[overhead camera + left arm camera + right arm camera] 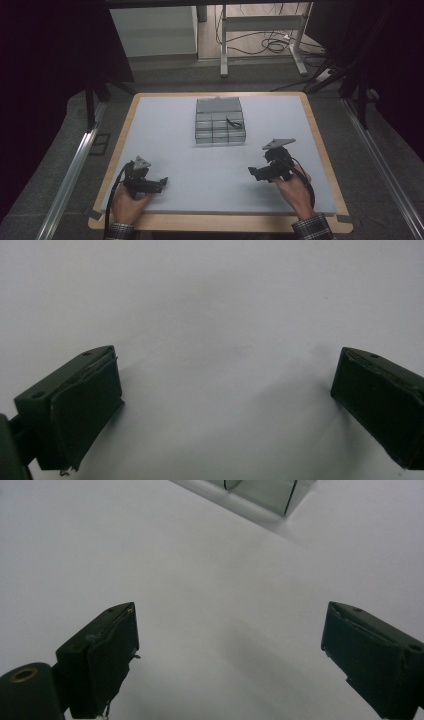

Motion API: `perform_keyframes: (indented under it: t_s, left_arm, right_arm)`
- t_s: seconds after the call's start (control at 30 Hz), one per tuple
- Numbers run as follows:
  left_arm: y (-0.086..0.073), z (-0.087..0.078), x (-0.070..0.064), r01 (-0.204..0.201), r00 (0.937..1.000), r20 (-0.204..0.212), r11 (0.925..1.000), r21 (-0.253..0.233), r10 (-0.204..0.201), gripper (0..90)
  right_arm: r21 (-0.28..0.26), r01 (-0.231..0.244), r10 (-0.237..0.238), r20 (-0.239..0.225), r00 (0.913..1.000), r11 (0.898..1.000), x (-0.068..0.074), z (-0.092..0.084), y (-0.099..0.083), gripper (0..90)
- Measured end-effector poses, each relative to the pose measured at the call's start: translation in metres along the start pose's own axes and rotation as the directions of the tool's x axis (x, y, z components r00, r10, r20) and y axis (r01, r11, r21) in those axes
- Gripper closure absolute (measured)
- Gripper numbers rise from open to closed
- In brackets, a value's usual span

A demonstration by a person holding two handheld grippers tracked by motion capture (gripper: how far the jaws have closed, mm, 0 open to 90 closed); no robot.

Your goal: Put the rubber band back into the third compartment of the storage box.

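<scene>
While compartment box (220, 121) sits mid-table, both tongs gape empty

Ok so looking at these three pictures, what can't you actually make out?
- High view: what the compartment box holds is too small to tell; a small dark item lies in it, unidentifiable.
- Right gripper view: the box is cut off by the top edge.
- High view: the left claw and right claw are too small to judge their opening.

Matt grey mat (175, 150) on a wood-edged table (320, 145) — compartment box (220, 122) perhaps clear plastic.
</scene>
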State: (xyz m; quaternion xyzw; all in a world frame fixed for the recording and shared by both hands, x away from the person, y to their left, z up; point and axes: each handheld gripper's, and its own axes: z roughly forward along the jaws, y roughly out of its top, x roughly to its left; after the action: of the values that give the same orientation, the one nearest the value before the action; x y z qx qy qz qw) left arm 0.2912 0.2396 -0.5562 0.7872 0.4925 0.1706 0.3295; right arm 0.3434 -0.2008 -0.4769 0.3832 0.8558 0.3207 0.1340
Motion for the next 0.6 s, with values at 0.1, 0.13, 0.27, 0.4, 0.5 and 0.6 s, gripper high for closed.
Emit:
perform_keyframes:
  t_s: [0.1, 0.13, 0.27, 0.4, 0.5, 0.6]
  left_arm:
    - [0.000, 0.000, 0.000, 0.000, 1.0000, 0.000, 1.0000, -0.001, 0.000, 0.0]
    - [0.000, 0.000, 0.000, 0.000, 1.0000, 0.000, 1.0000, 0.000, 0.000, 0.0]
    - [0.000, 0.000, 0.000, 0.000, 1.0000, 0.000, 1.0000, 0.000, 0.000, 0.0]
    - [0.000, 0.000, 0.000, 0.000, 1.0000, 0.000, 1.0000, 0.000, 0.000, 0.0]
    - [0.000, 0.000, 0.000, 0.000, 1.0000, 0.000, 1.0000, 0.000, 0.000, 0.0]
    - [0.000, 0.000, 0.000, 0.000, 1.0000, 0.000, 1.0000, 0.000, 0.000, 0.0]
  right_arm:
    - [0.000, -0.004, 0.004, 0.002, 1.0000, 1.000, -0.001, -0.002, -0.006, 8.4]
    - [0.002, -0.006, 0.006, 0.004, 1.0000, 1.000, -0.001, -0.002, -0.008, 8.4]
    - [0.001, -0.016, 0.016, 0.007, 0.9998, 1.000, -0.002, -0.005, -0.016, 8.4]
    - [-0.006, -0.025, 0.025, 0.012, 0.9996, 1.000, -0.004, -0.008, -0.023, 8.3]
    - [-0.011, -0.026, 0.026, 0.019, 0.9995, 1.000, -0.005, -0.011, -0.028, 8.3]
    - [-0.015, -0.028, 0.029, 0.023, 0.9993, 0.999, -0.006, -0.014, -0.032, 8.3]
